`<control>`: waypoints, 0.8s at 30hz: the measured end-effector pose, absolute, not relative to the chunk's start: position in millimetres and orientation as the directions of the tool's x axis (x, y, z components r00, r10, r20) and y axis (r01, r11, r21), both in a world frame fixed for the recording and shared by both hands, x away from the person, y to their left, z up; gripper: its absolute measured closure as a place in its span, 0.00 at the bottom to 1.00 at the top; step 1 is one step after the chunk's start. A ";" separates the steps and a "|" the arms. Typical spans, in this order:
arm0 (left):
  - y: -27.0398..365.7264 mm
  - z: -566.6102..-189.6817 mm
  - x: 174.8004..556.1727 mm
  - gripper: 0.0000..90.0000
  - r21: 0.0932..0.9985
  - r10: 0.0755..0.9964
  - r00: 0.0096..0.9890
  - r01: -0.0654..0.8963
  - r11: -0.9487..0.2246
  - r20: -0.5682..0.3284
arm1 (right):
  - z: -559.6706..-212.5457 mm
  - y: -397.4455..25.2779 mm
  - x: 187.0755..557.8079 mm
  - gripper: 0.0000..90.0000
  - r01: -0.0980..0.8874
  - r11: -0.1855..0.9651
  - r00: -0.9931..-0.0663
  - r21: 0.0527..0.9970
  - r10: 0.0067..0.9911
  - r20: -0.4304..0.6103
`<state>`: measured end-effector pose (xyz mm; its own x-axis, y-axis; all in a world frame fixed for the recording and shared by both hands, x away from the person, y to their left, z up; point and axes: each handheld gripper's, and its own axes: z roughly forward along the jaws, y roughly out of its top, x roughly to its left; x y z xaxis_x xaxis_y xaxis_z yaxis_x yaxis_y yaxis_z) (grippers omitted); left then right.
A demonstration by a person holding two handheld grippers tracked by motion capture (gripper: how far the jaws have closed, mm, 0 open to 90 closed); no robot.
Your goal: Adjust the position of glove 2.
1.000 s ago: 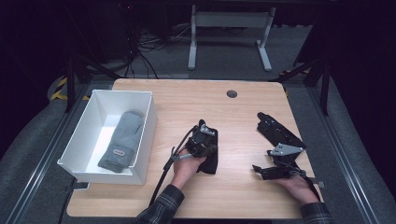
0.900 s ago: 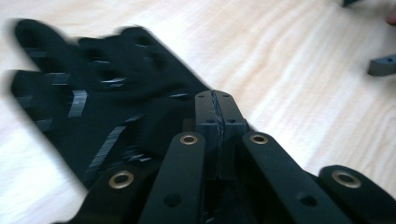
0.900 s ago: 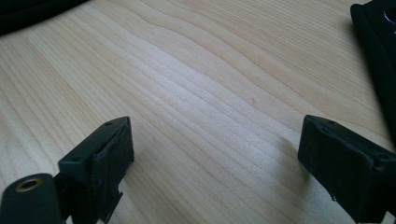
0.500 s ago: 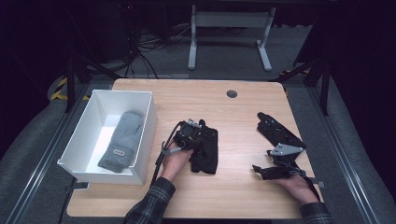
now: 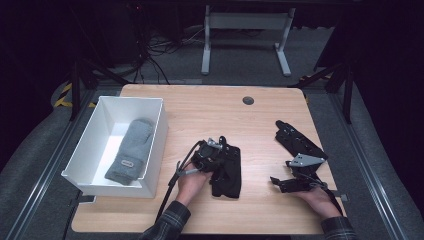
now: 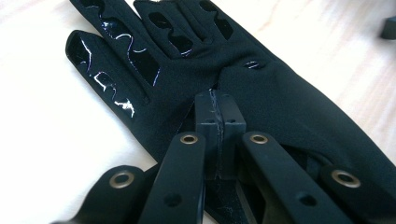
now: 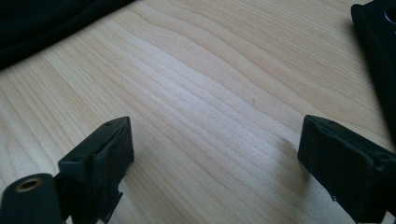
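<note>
A black glove (image 5: 229,177) lies flat near the middle of the wooden table (image 5: 210,115). My left gripper (image 5: 223,159) rests on top of it. In the left gripper view the jaws are pressed together on the palm of the black glove (image 6: 289,107), and the cloth puckers at the left gripper (image 6: 218,95) tips. A second black glove (image 5: 296,141) lies toward the back right. Just in front of it my right gripper (image 5: 281,173) hovers low over bare wood. In its own view the right gripper (image 7: 217,140) stands wide open with nothing between the jaws.
A white bin (image 5: 161,131) stands at the table's left side with a grey mitten (image 5: 131,150) inside. A round cable hole (image 5: 248,100) sits near the far edge. Metal desk legs (image 5: 205,45) and cables lie on the dark floor beyond.
The left hand and its gripper shifted slightly left over the glove and came back a little. The right gripper has stayed in place.
</note>
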<state>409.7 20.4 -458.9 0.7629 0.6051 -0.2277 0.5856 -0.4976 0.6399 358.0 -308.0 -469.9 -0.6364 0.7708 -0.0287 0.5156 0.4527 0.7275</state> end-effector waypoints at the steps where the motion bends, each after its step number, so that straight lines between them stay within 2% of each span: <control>1: 18.9 -459.5 404.7 1.00 0.642 0.604 0.760 0.591 -0.489 -0.239 | -469.8 -308.0 358.0 0.12 0.516 0.453 -0.636 0.727 0.771 -0.029; 9: 16.1 -459.8 388.1 0.98 0.670 0.568 0.781 0.570 -0.476 -0.261 | -469.8 -308.0 358.0 0.12 0.516 0.453 -0.637 0.727 0.771 -0.029; 13: 29.0 -447.3 392.0 0.78 0.689 0.560 0.799 0.534 -0.489 -0.221 | -469.8 -308.0 358.0 0.12 0.516 0.453 -0.636 0.727 0.771 -0.029; 16: 43.2 -439.9 394.6 0.60 0.699 0.547 0.825 0.477 -0.534 -0.145 | -469.8 -308.0 358.0 0.12 0.516 0.453 -0.636 0.727 0.771 -0.029; 22: 62.5 -439.9 394.2 0.38 0.662 0.531 0.832 0.491 -0.567 -0.163 | -469.8 -307.6 358.0 0.11 0.517 0.453 -0.632 0.726 0.774 -0.033; 24: 71.1 -446.2 388.4 0.31 0.648 0.548 0.827 0.486 -0.586 -0.124 | -470.4 -307.0 360.4 0.04 0.532 0.449 -0.617 0.717 0.786 -0.035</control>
<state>388.4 71.1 -446.2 0.8273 0.5479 -0.1244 0.4857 -0.5863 0.6484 360.4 -307.0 -470.4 -0.6169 0.7863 -0.0347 0.5323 0.4493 0.7175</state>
